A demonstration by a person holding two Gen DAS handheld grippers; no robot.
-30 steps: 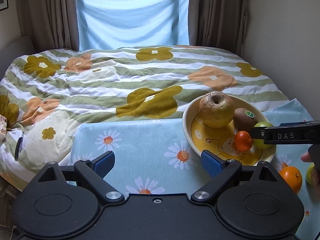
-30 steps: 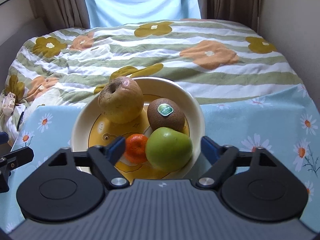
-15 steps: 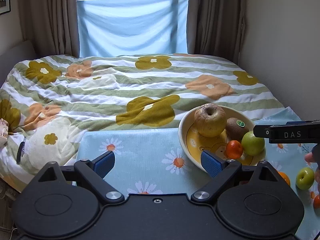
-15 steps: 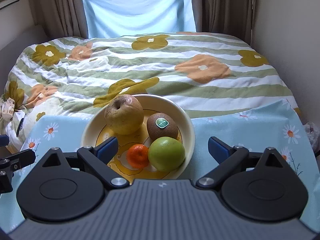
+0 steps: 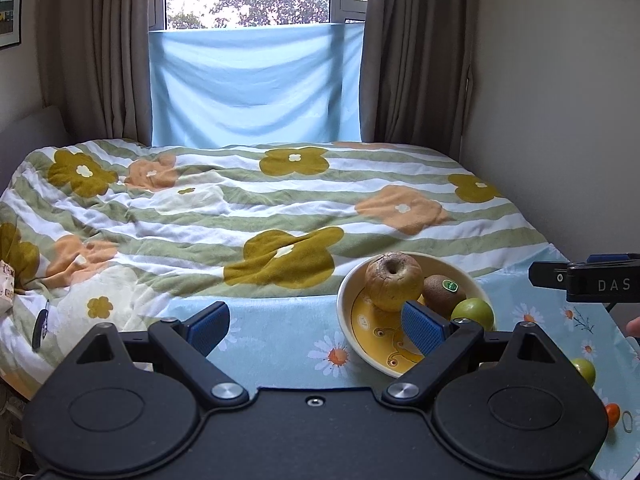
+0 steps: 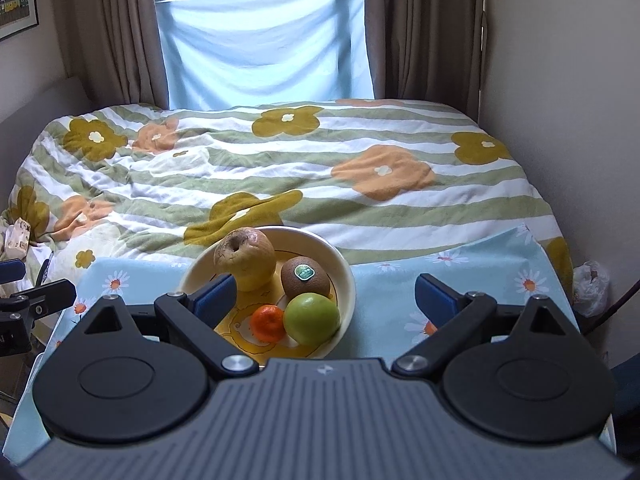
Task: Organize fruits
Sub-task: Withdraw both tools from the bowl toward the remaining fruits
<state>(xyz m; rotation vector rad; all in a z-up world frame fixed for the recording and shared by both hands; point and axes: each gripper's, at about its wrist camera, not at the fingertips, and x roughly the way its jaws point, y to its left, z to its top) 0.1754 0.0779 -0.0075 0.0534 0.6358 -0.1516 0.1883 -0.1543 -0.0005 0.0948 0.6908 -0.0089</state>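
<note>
Both my grippers, left (image 5: 314, 328) and right (image 6: 324, 294), spread wide, empty. Cream round ceramic bowl (image 6: 346, 276) on daisy-print blue cloth (image 6: 400, 280) holds wrinkled yellow apple (image 6: 246, 258), brown kiwi (image 6: 306, 278), green apple (image 6: 312, 318), small orange mandarin (image 6: 267, 323).

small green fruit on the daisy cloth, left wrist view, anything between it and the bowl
Nothing visible on the cloth. The small green fruit lies right of the bowl, but the left gripper body hides most of the stretch between them. In the bowl, the spot nearest it already holds a green apple.
</note>
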